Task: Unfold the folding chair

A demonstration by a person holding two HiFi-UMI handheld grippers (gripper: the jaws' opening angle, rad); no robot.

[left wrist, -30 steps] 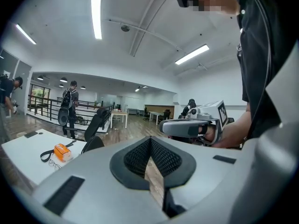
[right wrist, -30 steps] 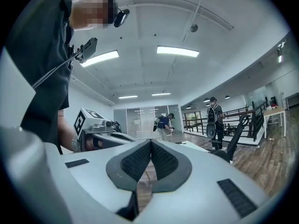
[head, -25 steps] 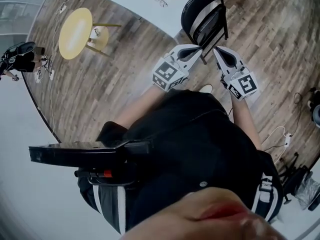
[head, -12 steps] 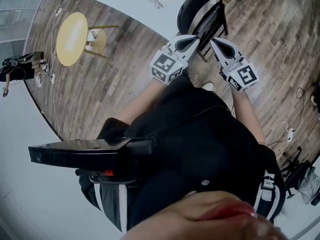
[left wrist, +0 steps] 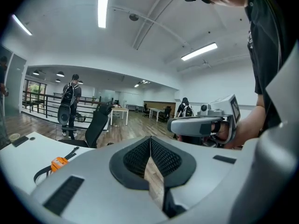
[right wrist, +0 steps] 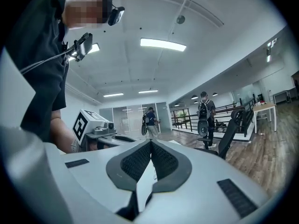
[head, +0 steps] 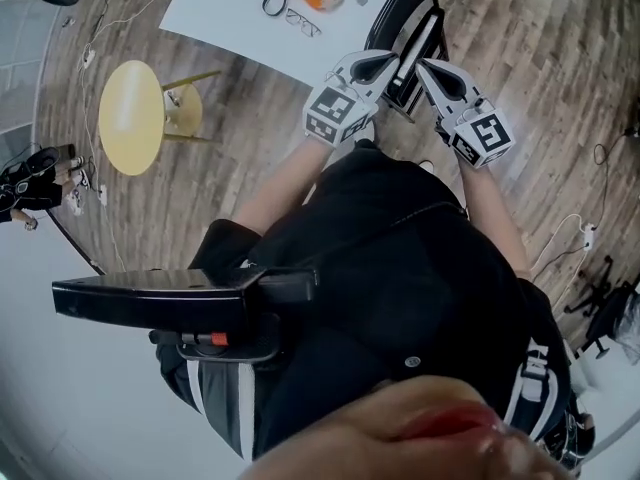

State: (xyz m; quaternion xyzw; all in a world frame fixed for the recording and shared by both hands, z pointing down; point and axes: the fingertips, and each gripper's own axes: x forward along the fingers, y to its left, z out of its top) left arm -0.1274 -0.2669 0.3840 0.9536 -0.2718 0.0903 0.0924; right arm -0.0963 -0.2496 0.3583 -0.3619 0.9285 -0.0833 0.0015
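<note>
A white table (head: 230, 13) is seen just beside the folding chair (head: 390, 13), stood folded on the floor (head: 250, 138). A yellow stool (head: 130, 116) is set well apart. Left gripper (head: 392, 63) and right gripper (head: 424, 68) are held by the chair, jaws together, empty.

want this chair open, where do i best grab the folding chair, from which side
The folding chair: probably its curved backrest rim, from the person's side; it stands folded flat ahead of the left gripper and right gripper. Both jaws are shut; open first.
</note>
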